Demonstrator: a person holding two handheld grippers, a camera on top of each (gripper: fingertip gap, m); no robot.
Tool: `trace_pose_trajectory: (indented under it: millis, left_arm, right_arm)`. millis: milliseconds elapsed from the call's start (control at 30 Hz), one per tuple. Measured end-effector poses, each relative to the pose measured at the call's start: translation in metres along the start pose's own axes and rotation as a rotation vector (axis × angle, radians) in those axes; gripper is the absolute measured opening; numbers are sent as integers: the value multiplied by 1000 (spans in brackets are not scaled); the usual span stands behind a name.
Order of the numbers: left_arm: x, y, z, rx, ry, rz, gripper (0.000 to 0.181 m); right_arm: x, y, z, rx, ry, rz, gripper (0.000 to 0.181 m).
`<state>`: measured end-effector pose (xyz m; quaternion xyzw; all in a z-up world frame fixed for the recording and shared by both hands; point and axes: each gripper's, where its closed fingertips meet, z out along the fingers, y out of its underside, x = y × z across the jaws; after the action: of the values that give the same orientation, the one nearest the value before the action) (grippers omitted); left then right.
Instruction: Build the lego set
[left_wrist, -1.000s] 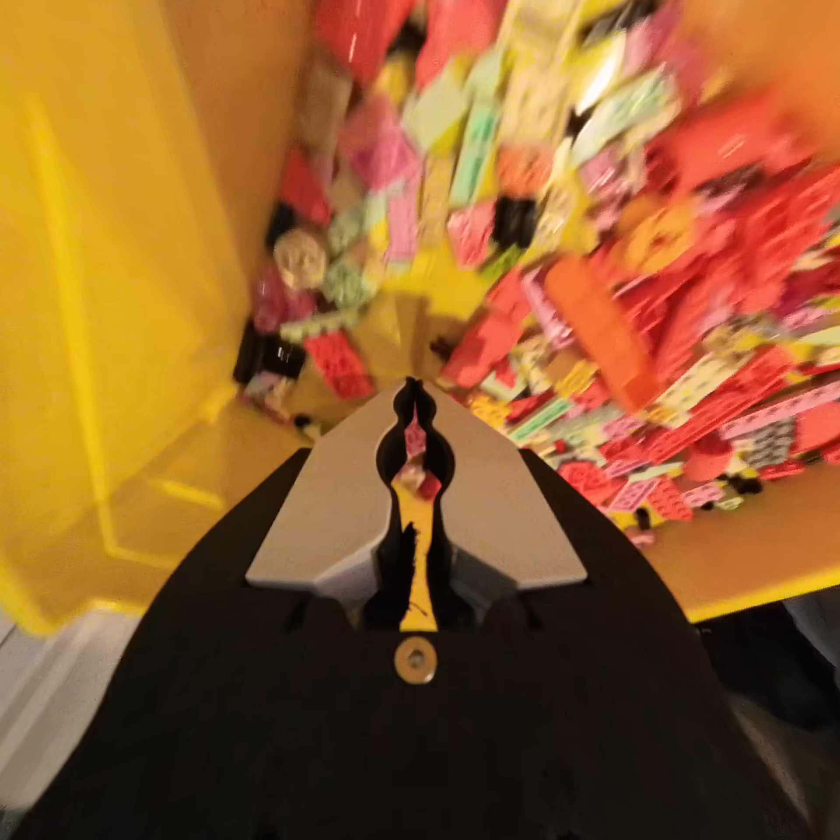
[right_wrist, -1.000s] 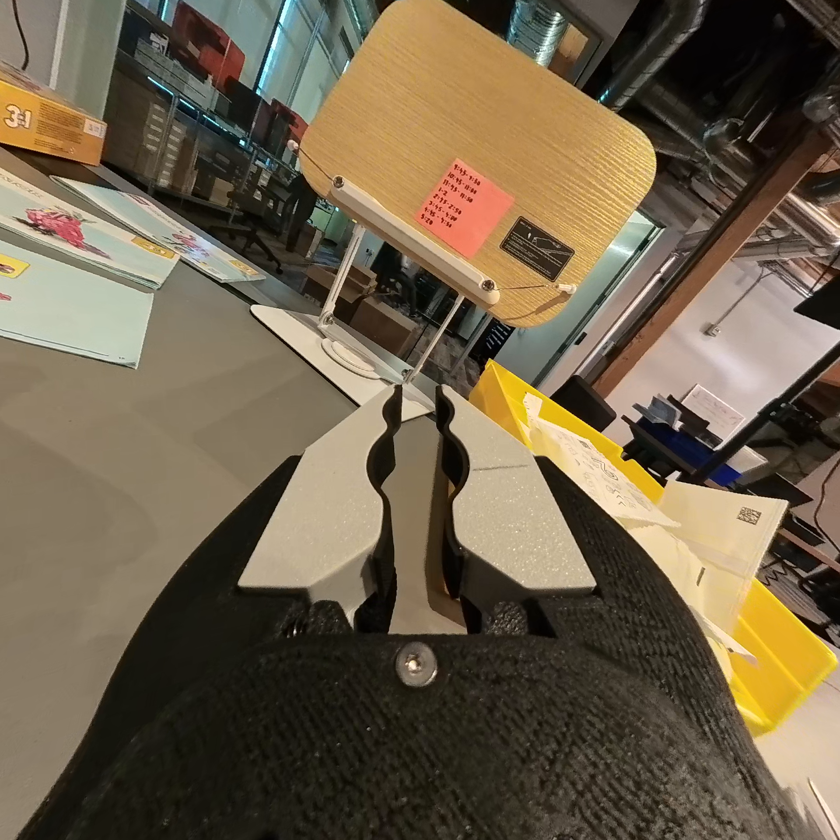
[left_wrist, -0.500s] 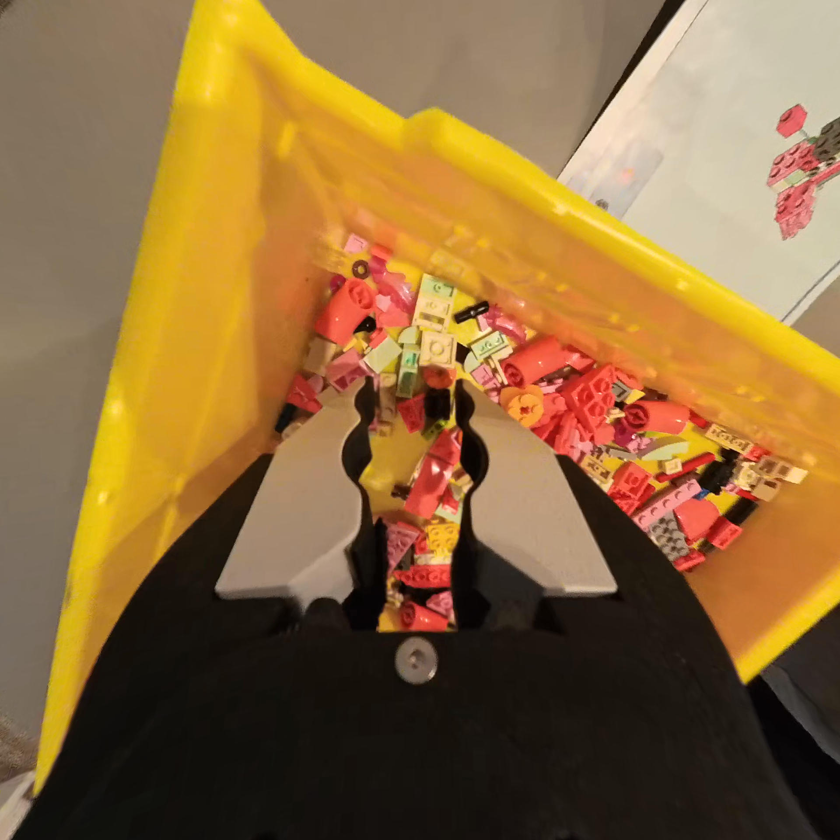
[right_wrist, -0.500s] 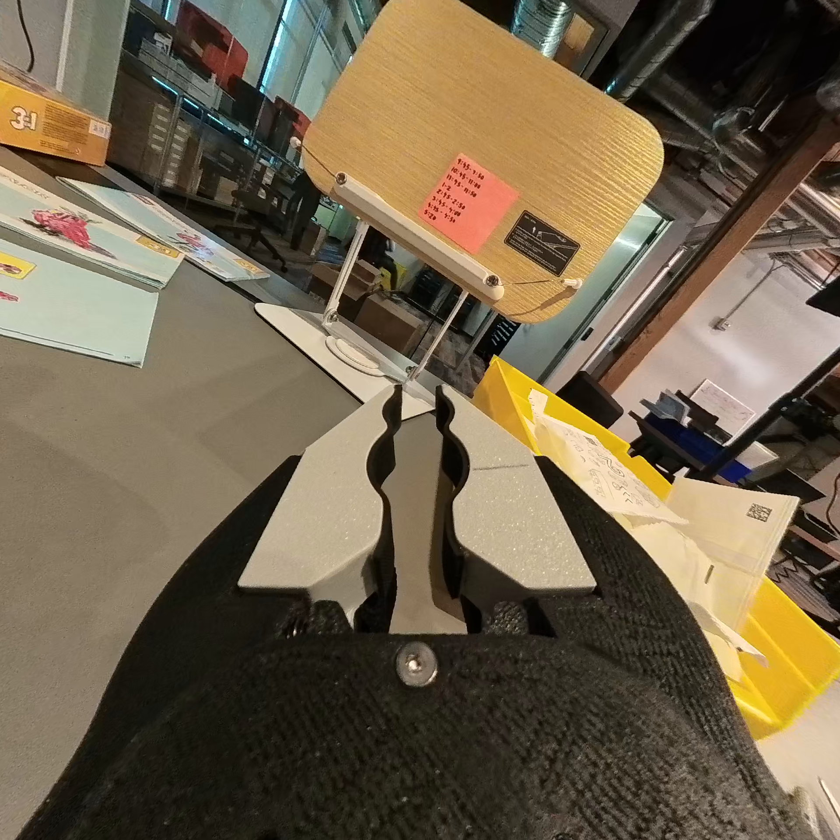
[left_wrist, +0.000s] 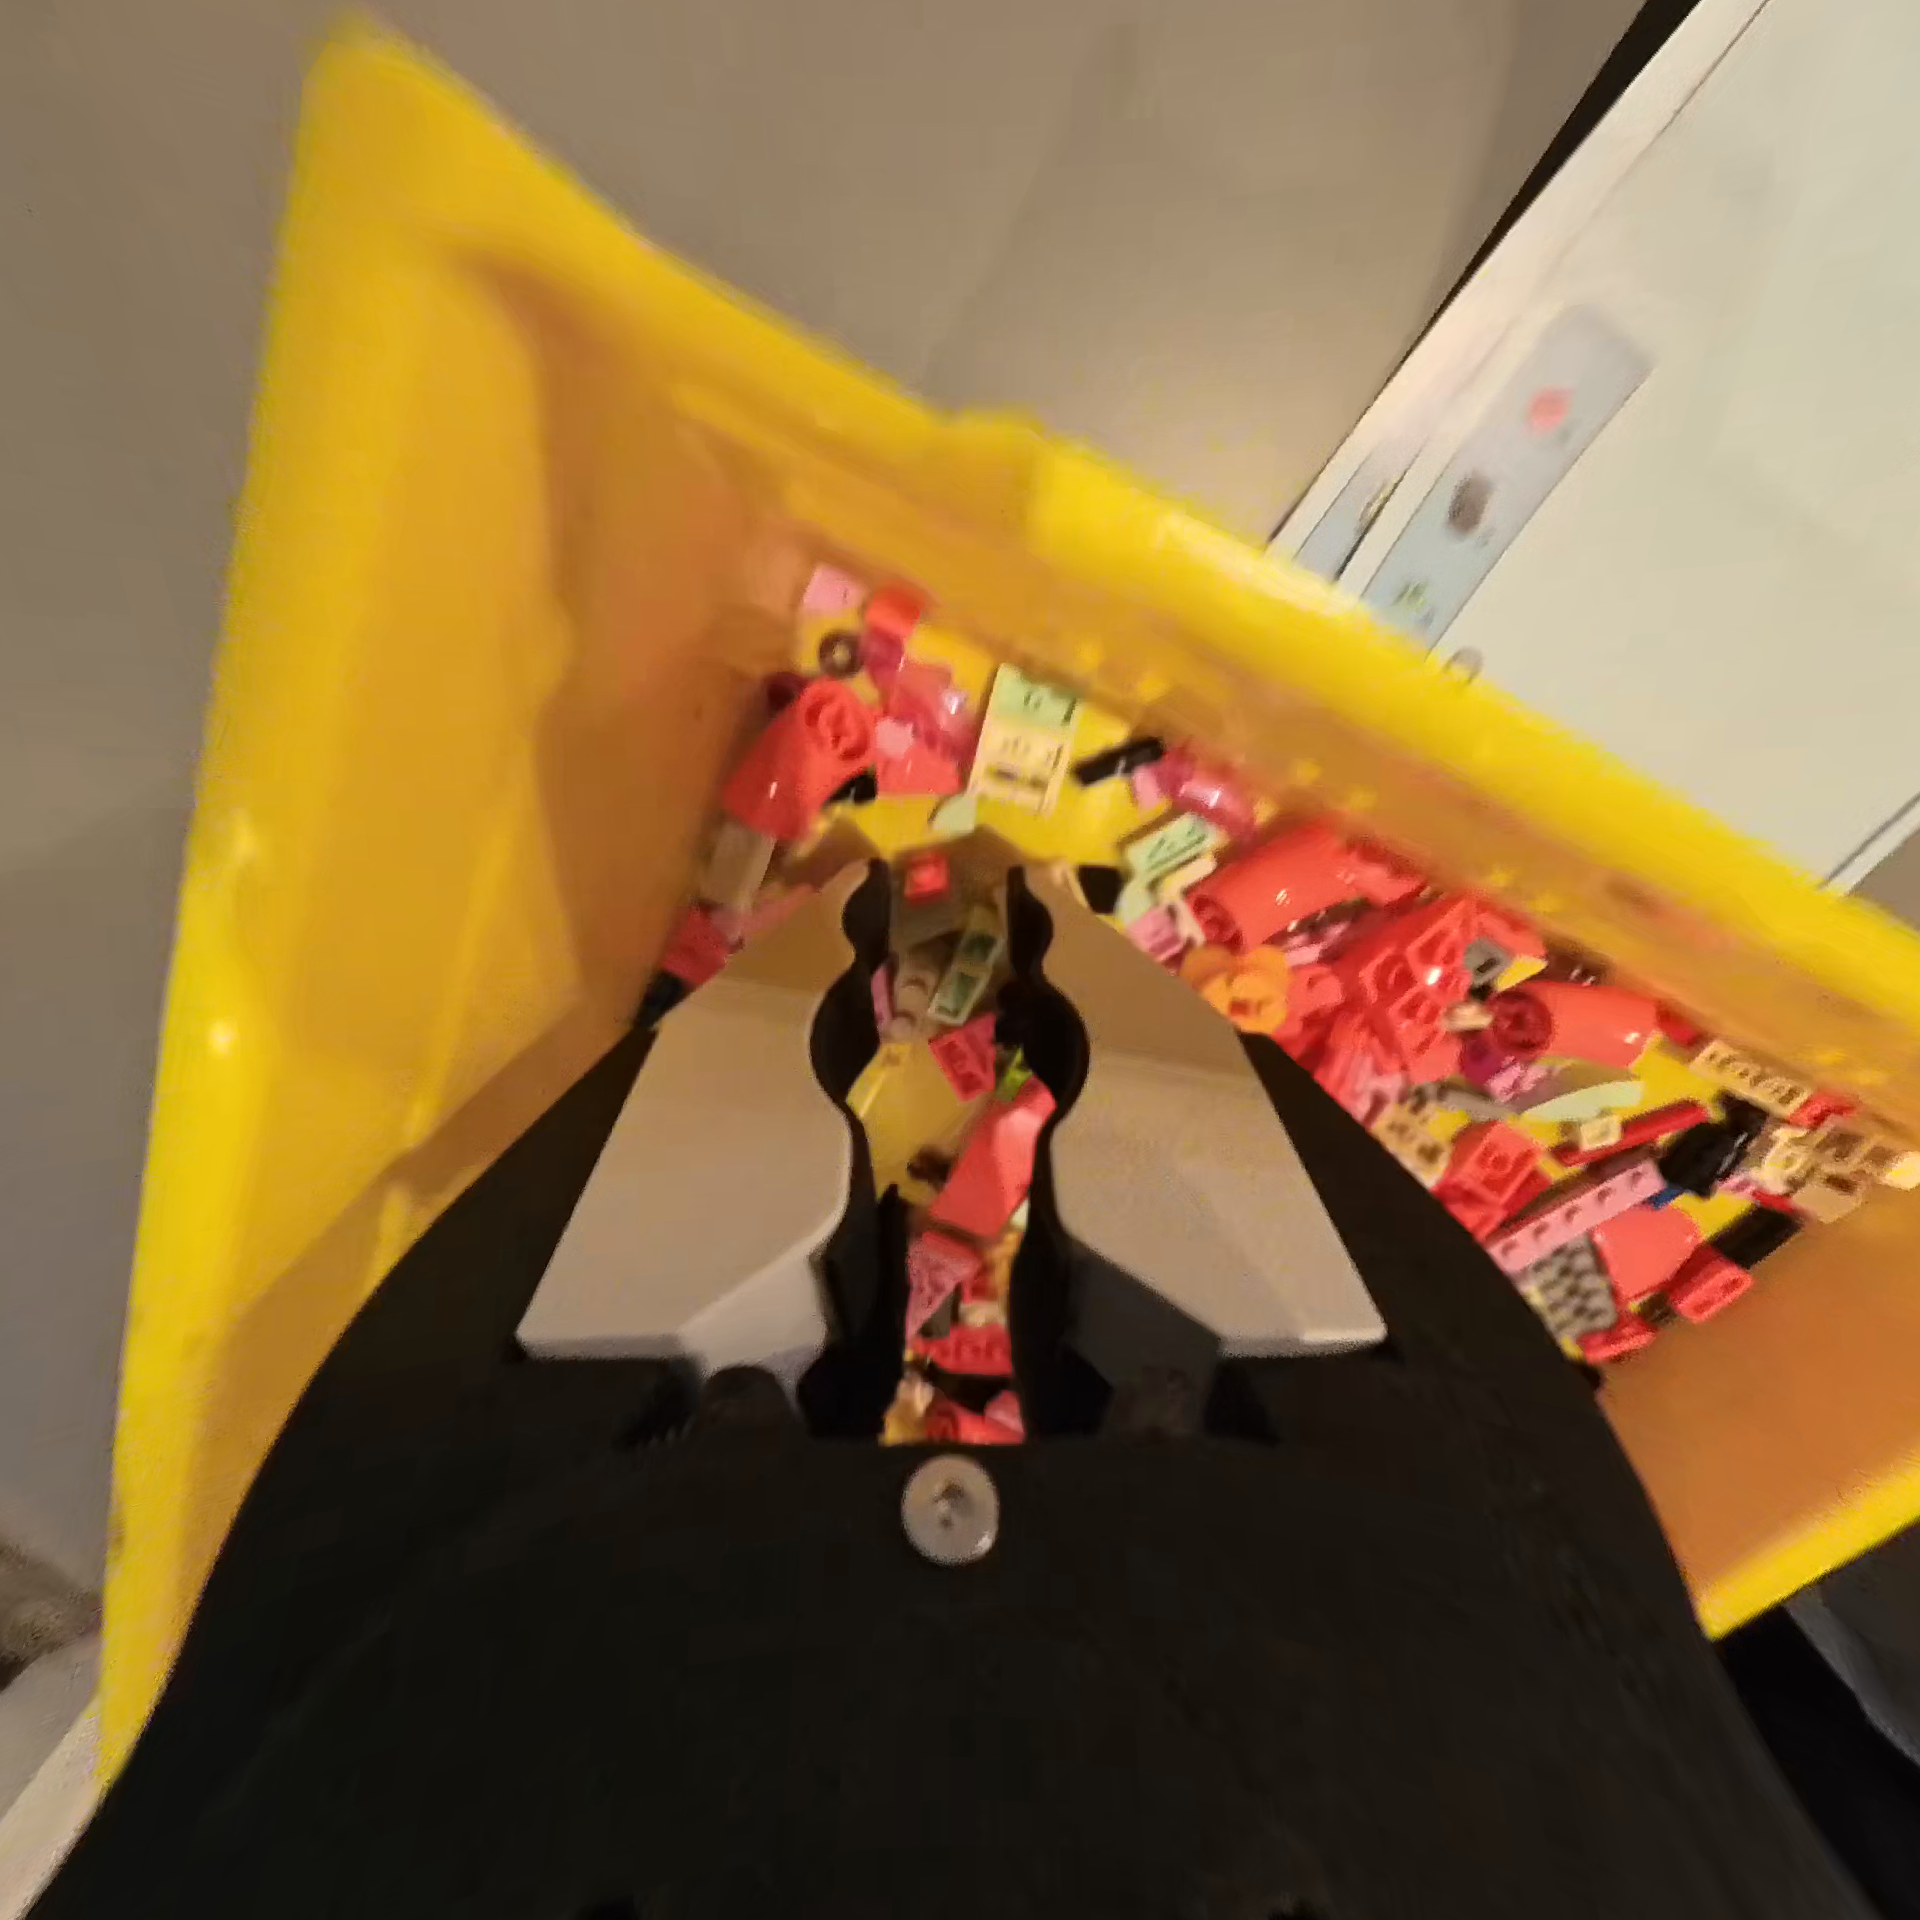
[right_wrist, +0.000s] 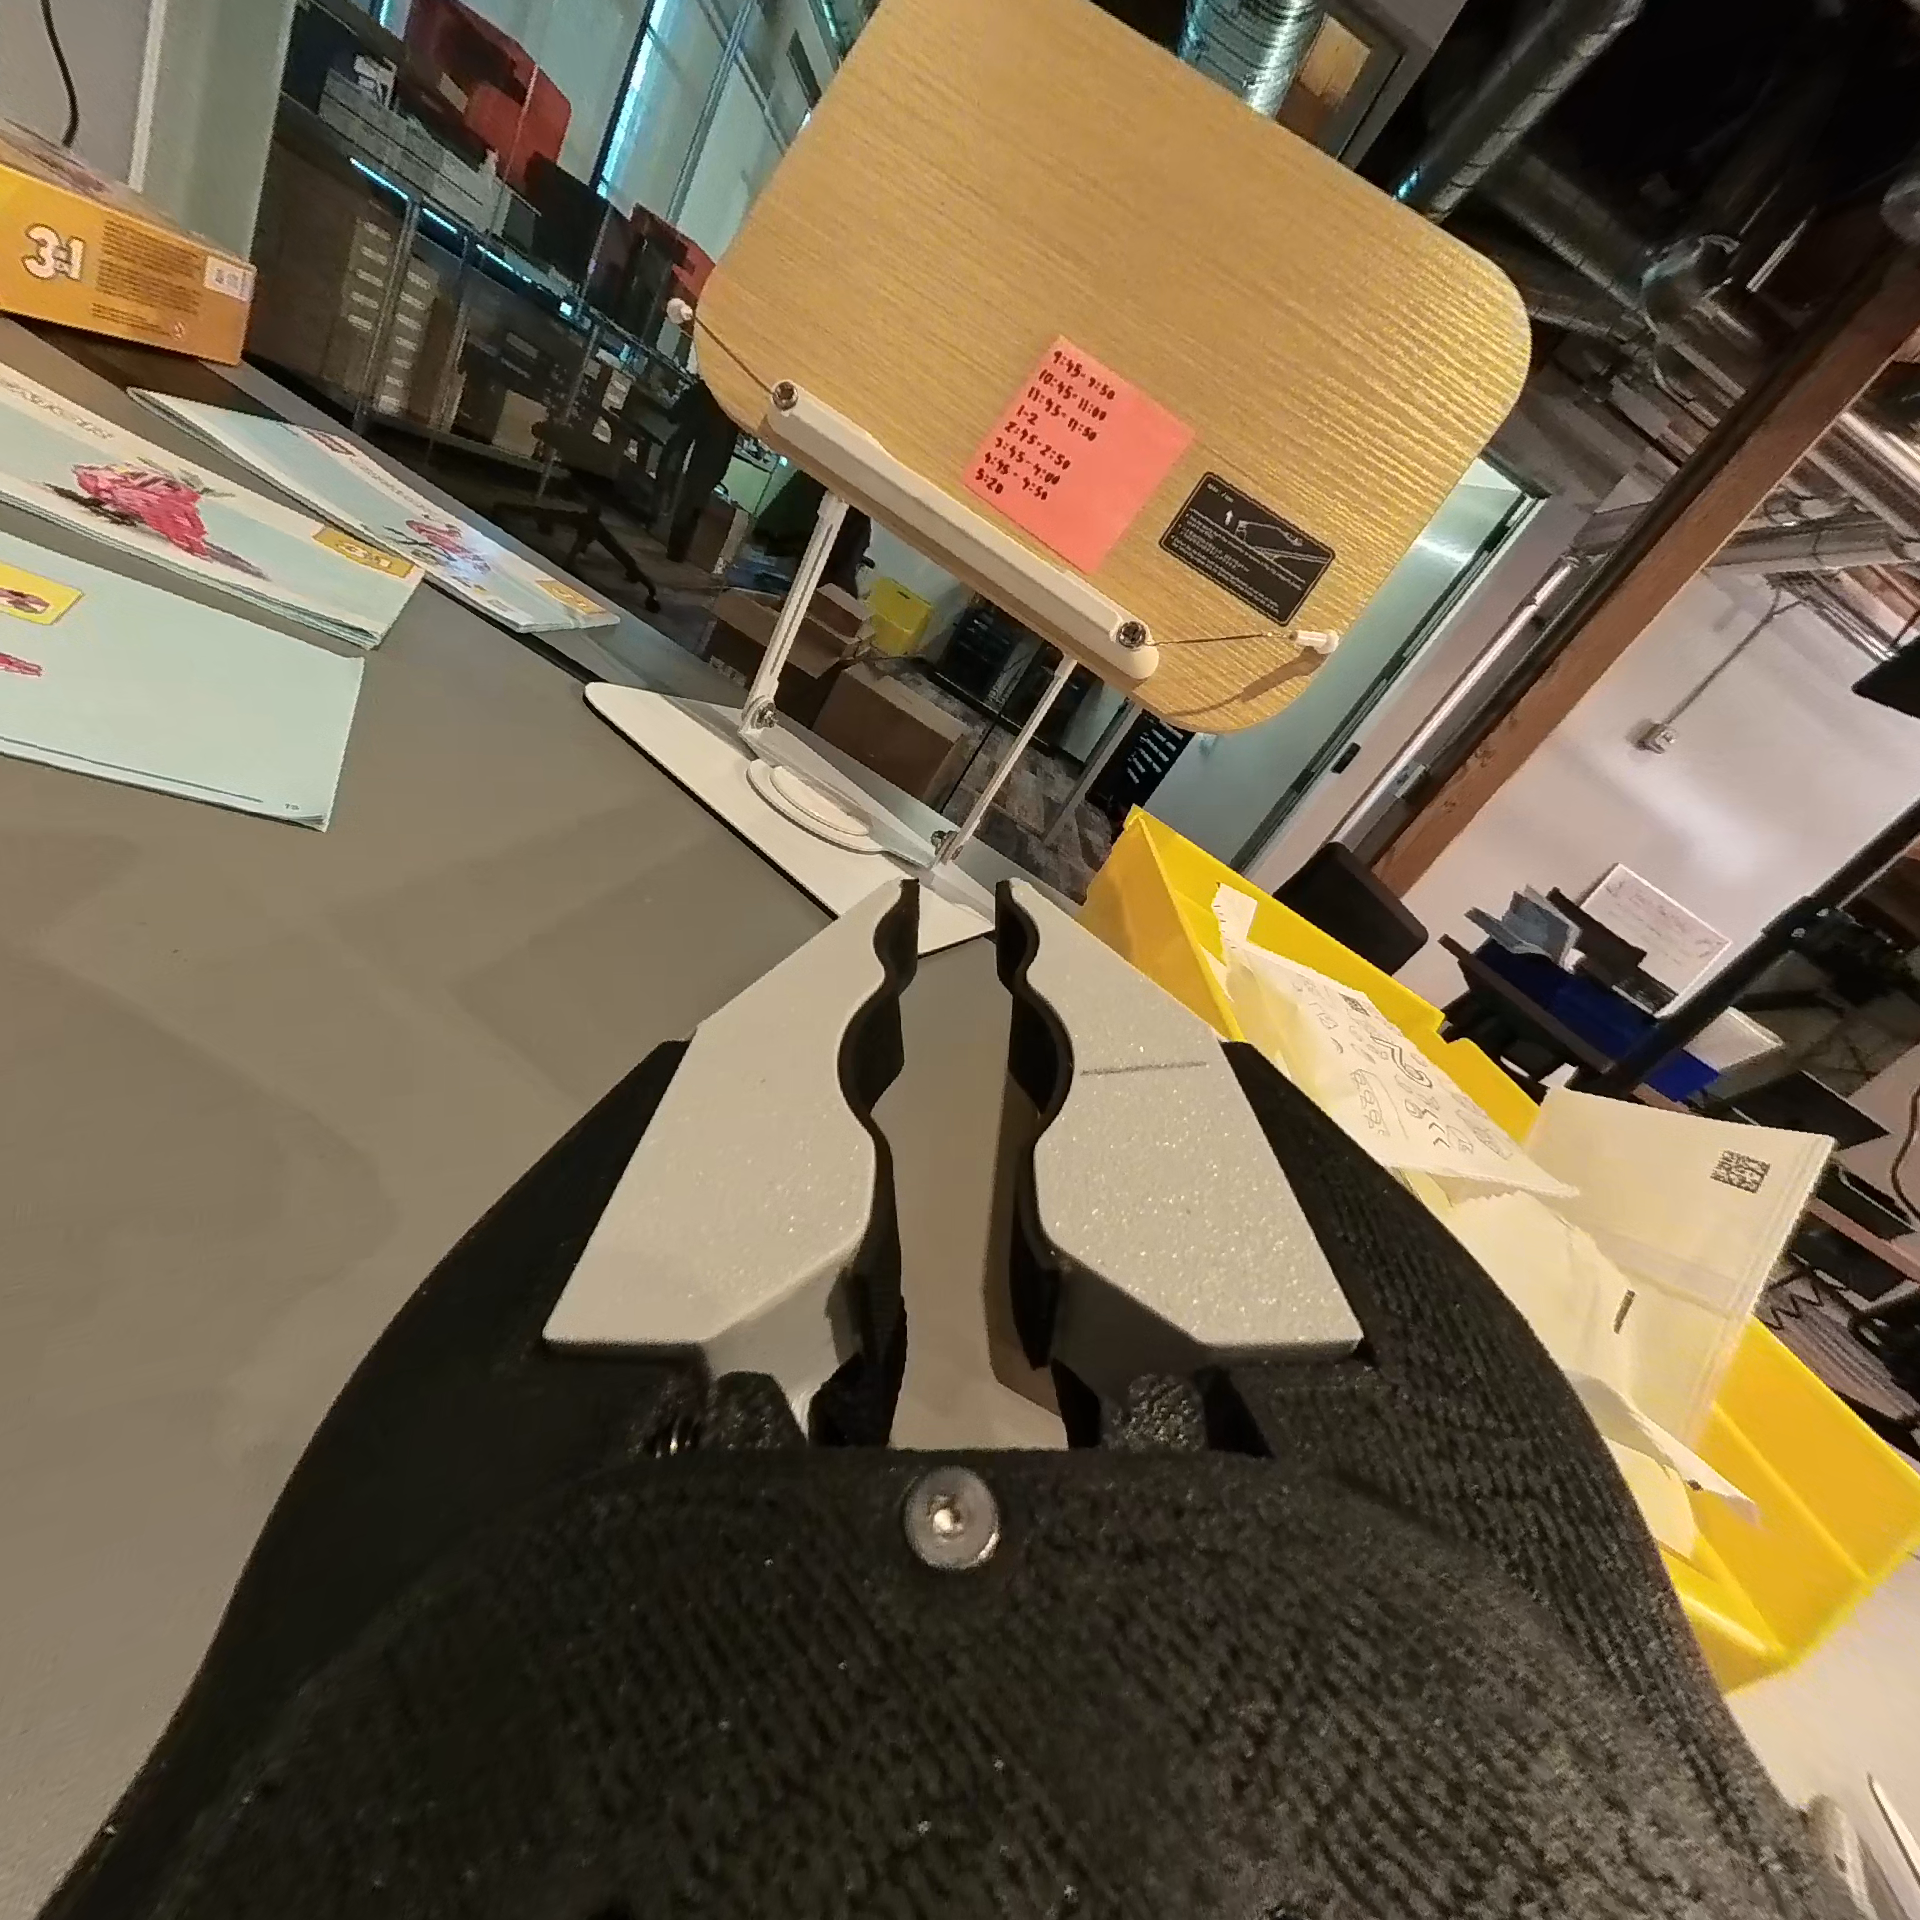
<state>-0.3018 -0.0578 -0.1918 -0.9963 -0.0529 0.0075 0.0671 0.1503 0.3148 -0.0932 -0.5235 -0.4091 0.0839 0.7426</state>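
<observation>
**Left gripper over the brick bin, right gripper idle above the table**

The left gripper (left_wrist: 943, 894) points down into a yellow bin (left_wrist: 395, 727), its jaws apart with nothing between them; the view is somewhat blurred. The lego pieces (left_wrist: 1382, 997), mostly red, pink, and pale green, lie heaped on the bin floor, piled toward the far wall and far corner of the bin. Just beyond that far wall lies a pale blue instruction booklet (left_wrist: 1704, 436) on the grey table (left_wrist: 831, 156).

The right gripper (right_wrist: 956, 902) is held low over the table (right_wrist: 312, 987), its jaws parted by a narrow gap and empty. Ahead of it stands a wooden book stand (right_wrist: 1122, 312) bearing a pink sticky note (right_wrist: 1075, 452). Left of the stand lie more booklets (right_wrist: 208, 520) and an orange box (right_wrist: 114, 275); right of the stand sits a second yellow bin (right_wrist: 1766, 1455) holding paper bags (right_wrist: 1621, 1226).
</observation>
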Motion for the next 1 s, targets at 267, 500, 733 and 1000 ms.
trace_pose_trajectory:
  millis: [267,500,733,1000]
  left_arm:
    - [-16,53,-19,-128,0,-83,13]
    - [25,12,-30,129,215,1,64]
    - [41,18,-6,89,66,232,104]
    - [-7,22,-7,71,-148,144,13]
  right_arm:
    - [-1,0,1,1,-8,3,12]
    - [-1,1,0,-3,-5,-3,12]
    - [-1,2,1,-8,-3,-5,13]
    - [-1,2,1,-8,-4,-5,12]
